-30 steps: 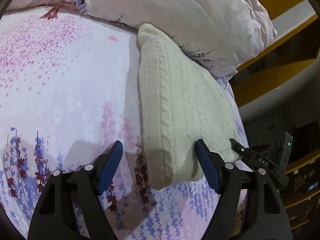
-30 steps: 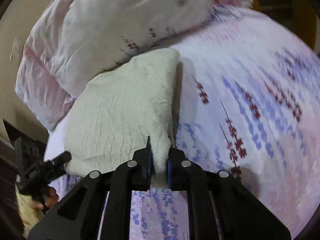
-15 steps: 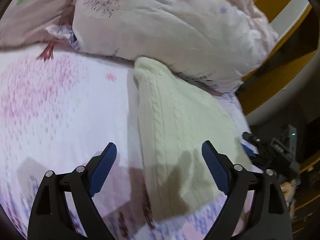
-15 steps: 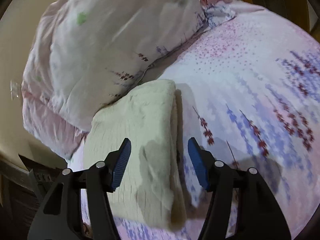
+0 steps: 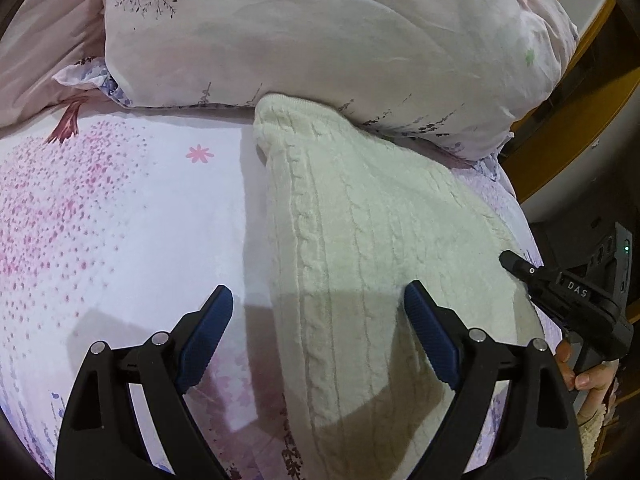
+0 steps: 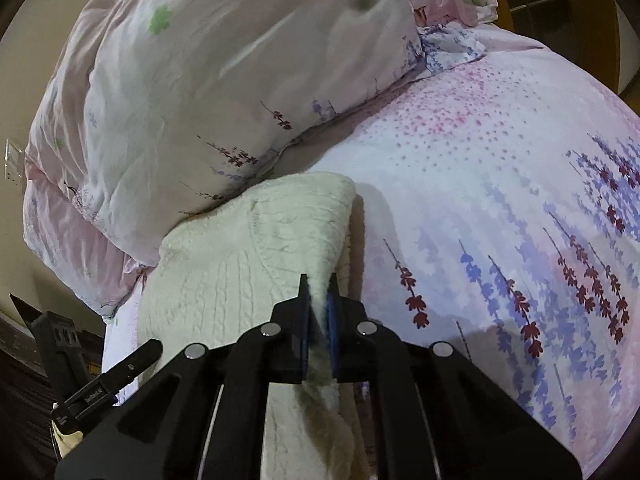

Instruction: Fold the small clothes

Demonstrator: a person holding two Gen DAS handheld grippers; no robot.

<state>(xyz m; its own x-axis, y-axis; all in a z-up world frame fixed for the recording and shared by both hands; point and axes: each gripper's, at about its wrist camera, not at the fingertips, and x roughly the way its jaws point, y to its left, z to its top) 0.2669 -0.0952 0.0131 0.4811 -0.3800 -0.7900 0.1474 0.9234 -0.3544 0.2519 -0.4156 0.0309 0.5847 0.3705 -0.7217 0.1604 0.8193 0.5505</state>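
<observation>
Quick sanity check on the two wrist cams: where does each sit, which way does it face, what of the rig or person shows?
Left wrist: on the left hand-held gripper, angled down at the cream knit sweater on the floral bedsheet; its open blue-padded fingers show, plus the right hand-held gripper and a hand.
Right wrist: on the right hand-held gripper, angled down, shut on the sweater's edge; the left hand-held gripper shows lower left.
Shared: sweater, bedsheet, white duvet.

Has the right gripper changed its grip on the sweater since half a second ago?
Yes. The right gripper stood open over the sweater; its jaws have just closed on the fold's edge beside the sheet, pillow behind.
</observation>
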